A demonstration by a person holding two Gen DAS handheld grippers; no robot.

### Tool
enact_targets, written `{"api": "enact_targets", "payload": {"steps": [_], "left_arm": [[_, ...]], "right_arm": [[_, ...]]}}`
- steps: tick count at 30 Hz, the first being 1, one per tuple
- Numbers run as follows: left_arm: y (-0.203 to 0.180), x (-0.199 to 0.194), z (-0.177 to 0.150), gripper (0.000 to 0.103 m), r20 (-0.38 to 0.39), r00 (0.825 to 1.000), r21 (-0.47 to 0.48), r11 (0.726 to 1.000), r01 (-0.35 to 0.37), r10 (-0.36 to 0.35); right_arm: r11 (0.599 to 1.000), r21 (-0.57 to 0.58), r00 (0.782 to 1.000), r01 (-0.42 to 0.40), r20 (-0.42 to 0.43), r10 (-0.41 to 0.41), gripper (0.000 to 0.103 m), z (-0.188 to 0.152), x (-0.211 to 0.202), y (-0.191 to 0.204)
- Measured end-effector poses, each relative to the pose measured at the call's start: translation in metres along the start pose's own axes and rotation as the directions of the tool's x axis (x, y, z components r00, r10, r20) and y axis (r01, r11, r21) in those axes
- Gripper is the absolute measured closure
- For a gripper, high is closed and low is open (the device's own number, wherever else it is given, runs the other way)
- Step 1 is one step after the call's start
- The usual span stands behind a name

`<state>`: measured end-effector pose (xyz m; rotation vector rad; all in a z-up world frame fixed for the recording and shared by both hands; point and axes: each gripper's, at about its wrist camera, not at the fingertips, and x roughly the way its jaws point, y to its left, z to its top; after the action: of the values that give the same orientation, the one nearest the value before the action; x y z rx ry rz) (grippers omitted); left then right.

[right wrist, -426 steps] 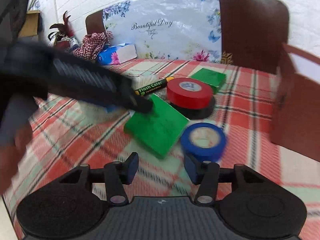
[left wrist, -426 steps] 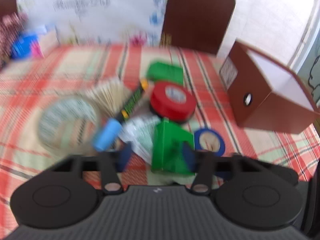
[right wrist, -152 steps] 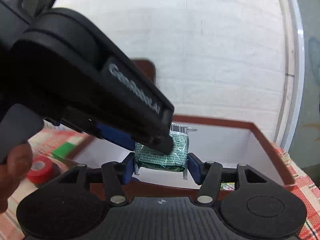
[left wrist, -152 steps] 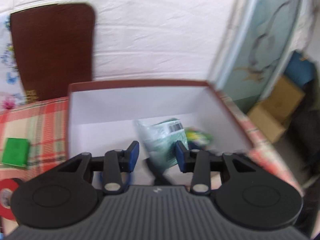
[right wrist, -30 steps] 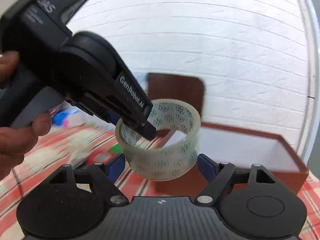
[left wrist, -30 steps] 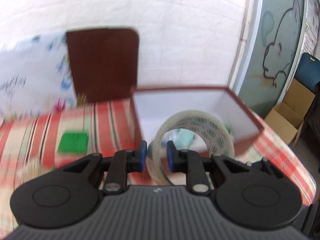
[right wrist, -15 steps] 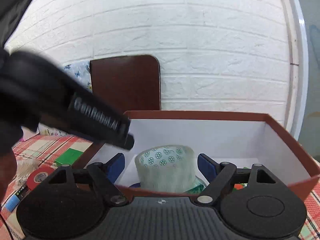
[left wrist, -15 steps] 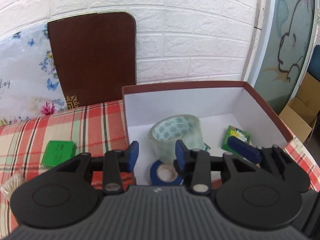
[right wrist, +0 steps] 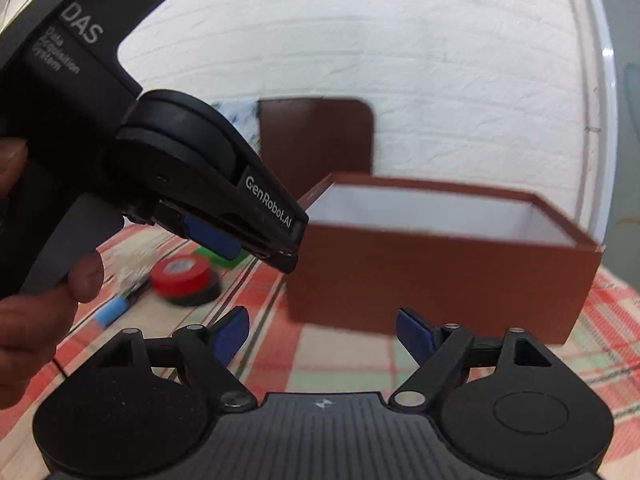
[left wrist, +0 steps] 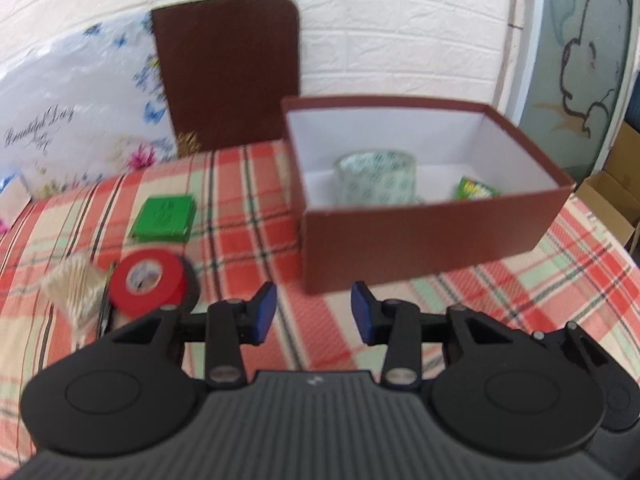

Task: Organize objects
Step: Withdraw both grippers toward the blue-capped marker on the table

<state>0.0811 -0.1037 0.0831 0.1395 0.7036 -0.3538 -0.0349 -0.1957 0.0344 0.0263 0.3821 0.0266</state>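
The brown box [left wrist: 432, 236] with a white inside stands on the plaid tablecloth, open at the top. Inside it stand the clear patterned tape roll [left wrist: 376, 182] and a green packet [left wrist: 474, 189]. My left gripper [left wrist: 314, 312] is open and empty, pulled back in front of the box's near wall. My right gripper [right wrist: 320, 332] is open and empty, also short of the box [right wrist: 440, 276]. The left gripper's body [right wrist: 208, 200] fills the upper left of the right wrist view. A red tape roll [left wrist: 148, 280], a green pad [left wrist: 164, 218] and a bundle of sticks [left wrist: 72, 290] lie left of the box.
A brown chair back [left wrist: 228, 68] and a floral plastic sheet [left wrist: 80, 116] stand behind the table against a white brick wall. A marker with a blue cap [right wrist: 116, 308] lies by the red tape roll [right wrist: 180, 276]. Cardboard boxes [left wrist: 612, 200] sit on the floor at the right.
The clear tape roll was let go into the box. My left gripper has since pulled back and turned left, showing more of the table. My right gripper has backed away from the box too.
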Motion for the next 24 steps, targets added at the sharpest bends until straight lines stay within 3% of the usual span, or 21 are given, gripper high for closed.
{"api": "enact_targets", "payload": {"steps": [5, 13, 24], "left_arm": [[0.030, 0.004, -0.032, 0.059, -0.068, 0.995, -0.044, 0.996, -0.078, 0.074], [0.074, 0.013, -0.076, 0.056, -0.146, 0.976, -0.105, 0.979, -0.177, 0.161], [0.093, 0.006, -0.096, 0.040, -0.091, 0.974, -0.102, 0.971, -0.215, 0.206]], "right_arm": [[0.999, 0.019, 0.993, -0.047, -0.105, 0.049, 0.023, -0.012, 0.006, 0.012], [0.998, 0.006, 0.983, -0.057, -0.176, 0.058, 0.023, -0.024, 0.007, 0.028], [0.998, -0.046, 0.978, -0.050, -0.204, 0.040, 0.023, -0.025, 0.012, 0.039]]}}
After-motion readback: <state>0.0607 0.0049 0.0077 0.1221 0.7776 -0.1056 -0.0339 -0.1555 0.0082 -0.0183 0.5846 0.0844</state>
